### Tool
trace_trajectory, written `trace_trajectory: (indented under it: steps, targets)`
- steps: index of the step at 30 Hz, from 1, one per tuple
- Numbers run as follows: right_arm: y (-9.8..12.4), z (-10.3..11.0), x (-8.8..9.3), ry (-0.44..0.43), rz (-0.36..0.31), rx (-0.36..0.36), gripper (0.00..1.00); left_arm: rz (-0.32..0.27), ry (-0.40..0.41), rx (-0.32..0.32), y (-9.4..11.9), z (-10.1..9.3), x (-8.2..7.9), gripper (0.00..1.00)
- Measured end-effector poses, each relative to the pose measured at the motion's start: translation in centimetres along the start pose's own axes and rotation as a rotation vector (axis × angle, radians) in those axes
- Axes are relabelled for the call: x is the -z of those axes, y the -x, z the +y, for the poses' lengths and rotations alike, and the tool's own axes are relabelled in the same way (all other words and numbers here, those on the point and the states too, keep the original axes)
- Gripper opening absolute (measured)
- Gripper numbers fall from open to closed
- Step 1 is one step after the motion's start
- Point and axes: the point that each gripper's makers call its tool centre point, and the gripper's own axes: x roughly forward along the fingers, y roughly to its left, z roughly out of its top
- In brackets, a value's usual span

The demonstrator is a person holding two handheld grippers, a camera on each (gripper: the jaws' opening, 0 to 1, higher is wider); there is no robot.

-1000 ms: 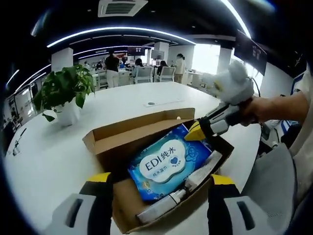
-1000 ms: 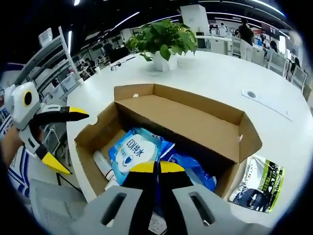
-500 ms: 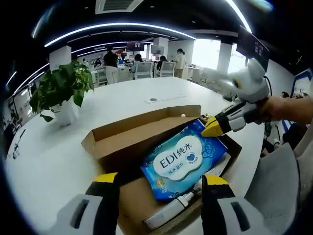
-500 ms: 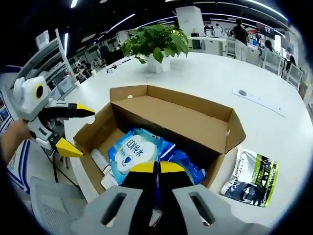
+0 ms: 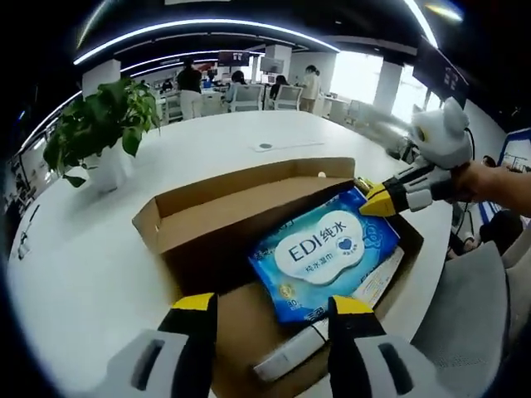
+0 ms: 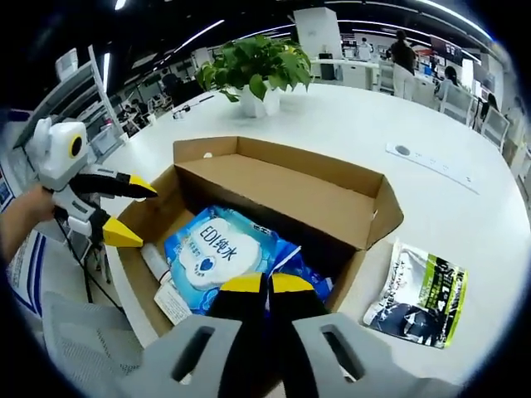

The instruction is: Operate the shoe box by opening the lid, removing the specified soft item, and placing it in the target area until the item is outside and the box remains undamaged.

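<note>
An open cardboard shoe box [image 5: 187, 228] [image 6: 274, 192] lies on the white table, its lid flap standing up at the back. Inside it, a blue soft pack of wipes [image 5: 325, 249] [image 6: 209, 251] is tilted up off the bottom. My right gripper [image 6: 265, 283] [image 5: 377, 201] is shut on the pack's edge, at the box's side wall. At the box's near end, my left gripper [image 5: 272, 305] [image 6: 131, 211] hangs open with nothing between its jaws. A white tube [image 5: 290, 355] and a flat white packet lie under the pack.
A green and black pouch [image 6: 419, 294] lies on the table beside the box. A potted plant [image 5: 99, 133] [image 6: 249, 70] stands further back. A person's hand [image 5: 498, 182] holds the right gripper. Office chairs and several people are far behind.
The right gripper has drawn the blue pack up and toward its side of the box, so the pack sits higher and more tilted. The left gripper has stayed open near the box's end.
</note>
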Motion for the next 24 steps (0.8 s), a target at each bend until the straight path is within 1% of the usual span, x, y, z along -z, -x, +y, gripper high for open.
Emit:
trace_trajectory:
  steps: [3, 8, 11, 13, 15, 18, 19, 24]
  targets:
    - [0.0, -0.1, 0.1, 0.015, 0.004, 0.004, 0.0, 0.02, 0.015, 0.014, -0.7, -0.1, 0.3, 0.42]
    - [-0.1, -0.2, 0.3, 0.02, 0.005, 0.006, 0.0, 0.036, 0.039, 0.029, -1.7, -0.4, 0.4, 0.39]
    - [-0.1, -0.2, 0.3, 0.029, 0.003, 0.012, 0.0, 0.058, 0.054, 0.044, -2.4, -0.9, 0.7, 0.35]
    - [0.0, -0.2, 0.4, 0.029, 0.002, 0.013, 0.0, 0.06, 0.058, 0.046, -2.9, -0.9, 0.9, 0.32]
    - [0.0, -0.3, 0.5, 0.024, 0.002, 0.012, 0.0, 0.06, 0.09, 0.051, -3.2, -1.0, 0.9, 0.31]
    - [-0.1, -0.5, 0.8, 0.02, 0.005, 0.012, 0.0, 0.063, 0.112, 0.053, -3.8, -1.0, 1.0, 0.29]
    - [-0.1, -0.5, 0.9, 0.019, 0.005, 0.013, 0.0, 0.078, 0.13, 0.052, -4.0, -1.0, 1.3, 0.28]
    - [-0.1, -0.6, 1.0, 0.011, 0.002, 0.011, 0.0, 0.105, 0.188, 0.068, -4.5, -1.5, 1.9, 0.24]
